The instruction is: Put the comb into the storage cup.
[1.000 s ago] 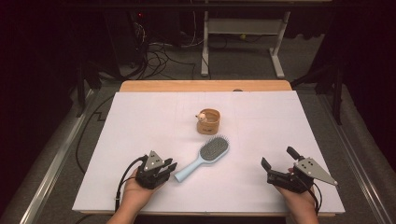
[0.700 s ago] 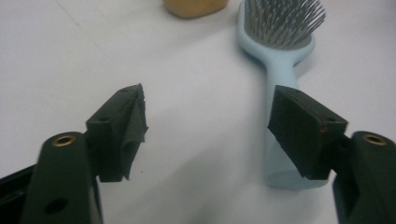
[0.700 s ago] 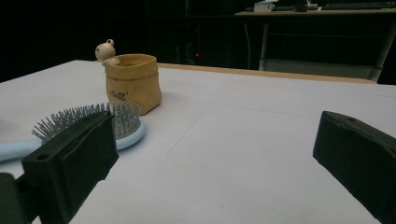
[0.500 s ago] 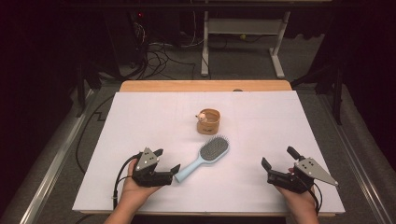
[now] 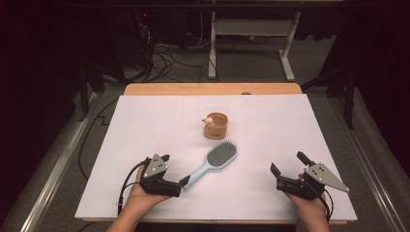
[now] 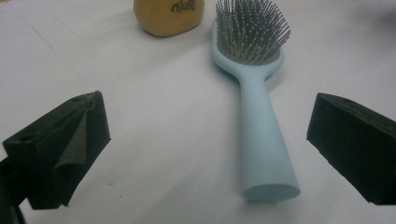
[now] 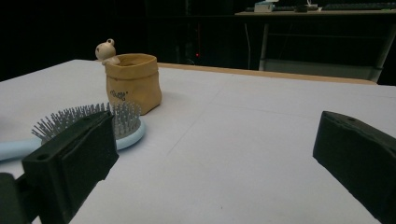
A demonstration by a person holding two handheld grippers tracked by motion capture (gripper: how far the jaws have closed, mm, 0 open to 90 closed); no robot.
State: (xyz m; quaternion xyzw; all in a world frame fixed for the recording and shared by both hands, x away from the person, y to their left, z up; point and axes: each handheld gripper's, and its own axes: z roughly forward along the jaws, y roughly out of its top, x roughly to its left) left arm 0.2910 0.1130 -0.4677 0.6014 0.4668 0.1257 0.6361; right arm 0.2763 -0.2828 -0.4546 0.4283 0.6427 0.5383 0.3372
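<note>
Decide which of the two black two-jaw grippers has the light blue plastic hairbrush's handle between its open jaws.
The left gripper: the light blue plastic hairbrush lies handle-first between its jaws, untouched. The right gripper opens over bare table.

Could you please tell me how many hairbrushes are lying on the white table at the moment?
1: the light blue hairbrush lies mid-table, bristles up, just in front of the tan pot, handle end between the open left gripper's jaws. Nothing appears hidden.

Table: white top, wooden far edge.
Floor: grey, dim.
Cables: tangled behind the table.
Desk frame: white-legged, farther back.
Light: dark surroundings.
</note>
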